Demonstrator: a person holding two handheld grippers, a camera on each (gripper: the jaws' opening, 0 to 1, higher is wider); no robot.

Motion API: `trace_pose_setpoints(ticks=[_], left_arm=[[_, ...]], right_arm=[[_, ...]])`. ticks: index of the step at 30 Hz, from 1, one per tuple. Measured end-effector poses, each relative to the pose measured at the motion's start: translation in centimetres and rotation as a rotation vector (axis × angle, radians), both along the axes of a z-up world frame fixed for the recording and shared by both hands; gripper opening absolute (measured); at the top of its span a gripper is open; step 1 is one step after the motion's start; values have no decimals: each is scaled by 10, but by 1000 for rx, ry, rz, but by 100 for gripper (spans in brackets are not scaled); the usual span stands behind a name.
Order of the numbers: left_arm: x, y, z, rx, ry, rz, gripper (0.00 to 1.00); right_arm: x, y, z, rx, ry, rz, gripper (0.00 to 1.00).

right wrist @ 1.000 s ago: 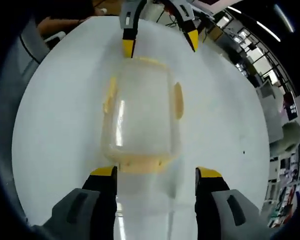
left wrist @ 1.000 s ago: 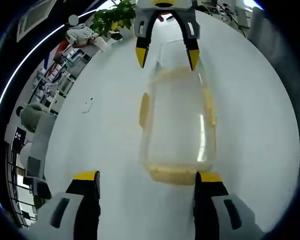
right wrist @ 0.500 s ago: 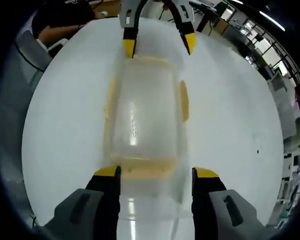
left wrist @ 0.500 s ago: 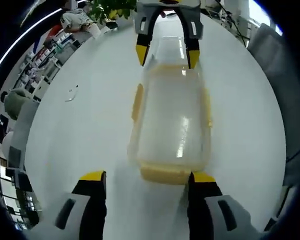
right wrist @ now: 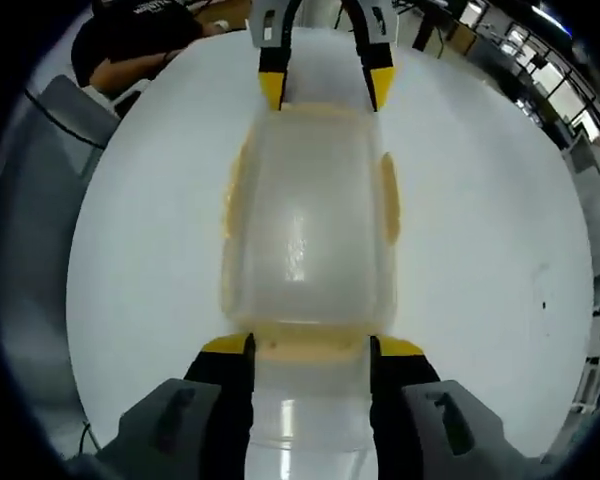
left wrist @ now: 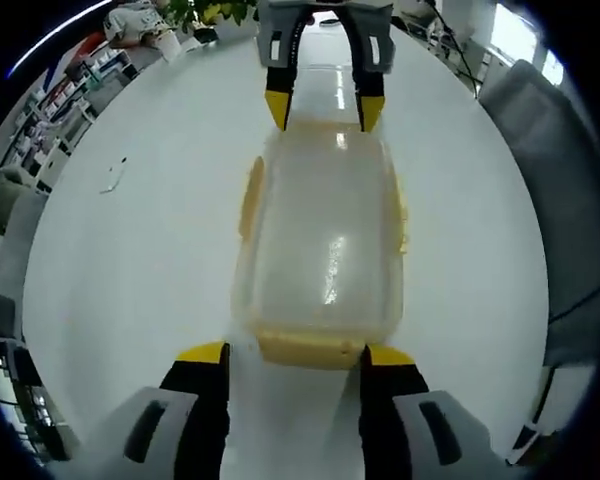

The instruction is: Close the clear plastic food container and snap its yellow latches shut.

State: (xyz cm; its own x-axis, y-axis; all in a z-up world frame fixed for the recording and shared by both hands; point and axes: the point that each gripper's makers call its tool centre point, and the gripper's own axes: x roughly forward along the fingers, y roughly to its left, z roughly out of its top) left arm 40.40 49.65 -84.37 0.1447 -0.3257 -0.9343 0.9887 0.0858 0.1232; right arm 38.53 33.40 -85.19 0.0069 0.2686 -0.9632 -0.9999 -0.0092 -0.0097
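A wide white tabletop (left wrist: 130,260) carries the clear container (left wrist: 325,245) lengthwise between the two tongs, lid on it. Since a second ago both tongs have closed in on its ends. The left tongs (left wrist: 292,358) stand with jaws apart, their yellow tips level with the near yellow latch (left wrist: 305,350). The right tongs (right wrist: 311,350) face them from the far end, jaws apart likewise astride the latch (right wrist: 310,345) there. I can't tell whether either touches. Side latches (right wrist: 388,195) lie flat against the walls.
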Motion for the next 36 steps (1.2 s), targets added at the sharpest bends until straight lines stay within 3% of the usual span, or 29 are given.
trace_pose_setpoints(ticks=[12, 22, 36], left_arm=[[-5, 0, -4, 6, 86, 3, 37], [-4, -1, -6, 46, 96, -29, 42], [-5, -1, -6, 98, 100, -50, 43]], right_arm=[[-2, 1, 1, -43, 4, 16, 39], [-2, 3, 0, -90, 11, 22, 40], [4, 3, -2, -90, 11, 18, 38]])
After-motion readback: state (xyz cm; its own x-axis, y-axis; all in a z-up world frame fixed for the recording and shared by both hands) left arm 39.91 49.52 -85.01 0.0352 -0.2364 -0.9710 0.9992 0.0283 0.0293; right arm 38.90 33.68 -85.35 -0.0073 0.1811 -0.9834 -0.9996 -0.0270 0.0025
